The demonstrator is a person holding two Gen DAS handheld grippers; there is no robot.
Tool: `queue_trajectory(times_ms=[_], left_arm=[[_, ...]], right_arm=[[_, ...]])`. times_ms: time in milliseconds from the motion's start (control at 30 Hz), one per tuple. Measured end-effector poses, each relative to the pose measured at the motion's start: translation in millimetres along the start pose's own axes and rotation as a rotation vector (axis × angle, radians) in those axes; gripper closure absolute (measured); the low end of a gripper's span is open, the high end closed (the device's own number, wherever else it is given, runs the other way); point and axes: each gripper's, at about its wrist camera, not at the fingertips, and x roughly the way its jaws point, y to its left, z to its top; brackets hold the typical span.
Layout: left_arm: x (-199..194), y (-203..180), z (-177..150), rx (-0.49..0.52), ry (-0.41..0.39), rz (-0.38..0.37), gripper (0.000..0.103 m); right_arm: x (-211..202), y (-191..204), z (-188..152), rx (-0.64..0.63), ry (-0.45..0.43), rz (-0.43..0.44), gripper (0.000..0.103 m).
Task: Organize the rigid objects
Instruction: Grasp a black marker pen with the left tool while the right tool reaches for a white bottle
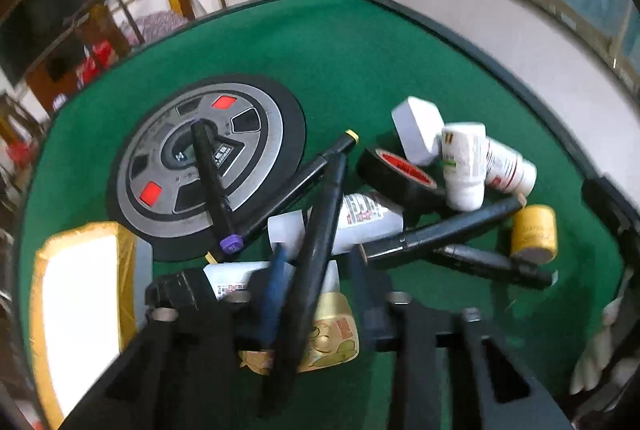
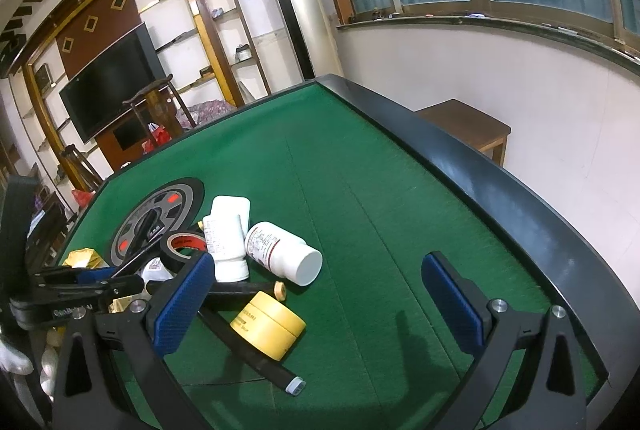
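Left wrist view, step in hand: beside the round grey-and-black dial plate [image 1: 208, 165] set in the green felt table [image 1: 360, 61], the left gripper [image 1: 312, 294] is clamping its blue pads together on a long black marker pen [image 1: 320, 230]; the pick looks just made, so I judge the sorting is barely begun.
Left wrist view, task's things: right of the dial plate, a heap is lying – a black roll of tape with a red core [image 1: 400, 173], a white pill bottle with a red-striped label [image 1: 508, 165], a short yellow jar [image 1: 534, 234], more black pens.
Left wrist view, next move: it is calling for a straight lift, since the held pen is crossing other pens and a white tube [image 1: 368, 218] that could drag along.
Left wrist view, containers: nearer than the dial plate, a box with a gold-taped rim [image 1: 44, 310] is sitting; its inside is glaring white, so I cannot tell its contents.
Right wrist view, tool: right of the dial plate [image 2: 156, 222], the right gripper [image 2: 320, 306] is hovering with fingers wide apart, holding nothing.
Right wrist view, task's things: the yellow jar [image 2: 268, 326] is lying just beside its left blue pad [image 2: 184, 302], the pill bottle [image 2: 284, 254] beyond.
Right wrist view, containers: none is showing clearly.
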Motion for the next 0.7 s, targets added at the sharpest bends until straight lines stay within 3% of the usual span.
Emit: queue_trajectory(times_ms=[100,233,500,700], left_arm=[[-0.9,-6.5,-0.5,0.016,0.000,0.013,0.086],[-8.7,5.1,-3.0,-0.046,-0.030,-0.029,0.089],[-76.4,22.3,-38.5,-0.131,-0.203,-0.112,0.089],[-117.0,38.0,-72.8,-0.201,-0.268,-0.170,0.089]], right_arm=[[0.3,-0.2,-0.2,0.002,0.004,-0.002,0.000],[1.7,-0.1,0.1,0.004,0.010,-0.005,0.000],[4.9,0.5,0.6,0.002,0.027,-0.017,0.000],[5.6,1.7,1.2,-0.006,0.033,0.013,0.000]])
